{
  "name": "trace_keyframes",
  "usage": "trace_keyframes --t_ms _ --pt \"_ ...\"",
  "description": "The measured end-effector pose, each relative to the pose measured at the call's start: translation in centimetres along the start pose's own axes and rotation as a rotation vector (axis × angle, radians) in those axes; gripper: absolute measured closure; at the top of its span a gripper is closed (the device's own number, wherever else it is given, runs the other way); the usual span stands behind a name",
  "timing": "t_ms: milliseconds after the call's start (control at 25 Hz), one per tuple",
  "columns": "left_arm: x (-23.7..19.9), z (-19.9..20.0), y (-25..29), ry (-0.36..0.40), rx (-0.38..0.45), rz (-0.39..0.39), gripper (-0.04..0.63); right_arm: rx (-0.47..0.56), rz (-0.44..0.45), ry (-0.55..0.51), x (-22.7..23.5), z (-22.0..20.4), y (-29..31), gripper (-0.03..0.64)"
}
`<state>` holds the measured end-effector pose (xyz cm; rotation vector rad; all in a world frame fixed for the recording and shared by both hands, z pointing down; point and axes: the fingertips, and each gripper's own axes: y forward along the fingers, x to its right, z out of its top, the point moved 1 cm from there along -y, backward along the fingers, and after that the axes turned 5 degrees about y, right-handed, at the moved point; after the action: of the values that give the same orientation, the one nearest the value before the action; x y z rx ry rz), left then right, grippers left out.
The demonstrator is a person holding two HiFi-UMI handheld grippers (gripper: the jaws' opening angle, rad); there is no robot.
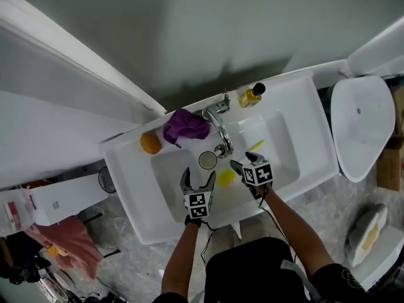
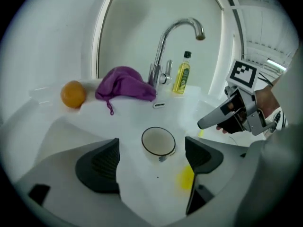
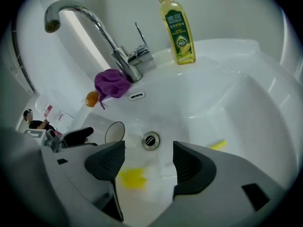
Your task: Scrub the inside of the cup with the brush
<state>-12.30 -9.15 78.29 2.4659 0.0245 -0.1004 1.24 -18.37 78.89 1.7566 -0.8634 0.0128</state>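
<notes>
A white cup with a dark rim stands upright in the sink basin, just left of the drain. My left gripper hovers near it, open, with the cup just beyond its jaw tips and nothing between them. My right gripper is to the cup's right, open and empty. A blurred yellow thing lies on the basin floor under it. A slim yellow piece lies further right. I cannot tell which is the brush.
The curved faucet arches over the basin. On the back rim are a purple cloth, an orange and a yellow bottle. A toilet stands at the right.
</notes>
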Motion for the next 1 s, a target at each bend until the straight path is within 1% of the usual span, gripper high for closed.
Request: trace_keyframes --t_ms 160,240,440,560,600,640,680,760,800,840,880,1000 --pt "-0.4 3.4 -5.5 0.037 0.055 -0.023 0.166 0.020 0.000 -0.042 -2.4 -1.1 -4.3 0.290" --pt "-0.6 5.0 -8.3 0.049 0.087 -0.027 0.166 0.047 -0.006 -0.059 -3.4 -1.8 -6.7 0.329" --pt "-0.7 7.6 -13.7 0.051 0.153 -0.055 0.166 0.151 -0.012 -0.016 -5.3 -3.4 -12.9 0.352" --pt "-1.2 8.9 -16.3 0.072 0.204 -0.042 0.169 0.228 -0.036 -0.037 -6.9 -3.7 -16.2 0.454" --pt "-1.5 9.3 -17.2 0.070 0.220 -0.035 0.229 0.270 -0.057 -0.049 -7.4 -3.5 -17.5 0.495" --pt "-1.7 9.4 -17.9 0.051 0.224 -0.037 0.499 0.325 -0.072 -0.058 -7.9 -3.1 -18.8 0.565" --pt "-1.9 9.2 -18.3 0.012 0.211 -0.051 0.580 0.387 -0.073 -0.061 -8.6 -2.6 -20.1 0.592" --pt "-2.5 8.8 -18.9 -0.086 0.181 -0.082 0.580 0.499 -0.043 -0.053 -10.3 -1.6 -22.3 0.594" --pt "-2.9 8.9 -19.3 -0.112 0.187 -0.087 0.580 0.534 -0.033 -0.055 -11.2 -1.2 -23.2 0.594" --pt "-3.1 9.2 -19.8 -0.116 0.200 -0.086 0.580 0.557 -0.030 -0.062 -12.0 -1.0 -23.8 0.594" --pt "-3.2 9.6 -20.4 -0.102 0.211 -0.082 0.580 0.574 -0.029 -0.067 -12.8 -0.9 -24.3 0.594" --pt "-3.0 10.2 -21.6 -0.031 0.224 -0.072 0.580 0.623 -0.019 -0.071 -14.6 -0.6 -25.7 0.594"
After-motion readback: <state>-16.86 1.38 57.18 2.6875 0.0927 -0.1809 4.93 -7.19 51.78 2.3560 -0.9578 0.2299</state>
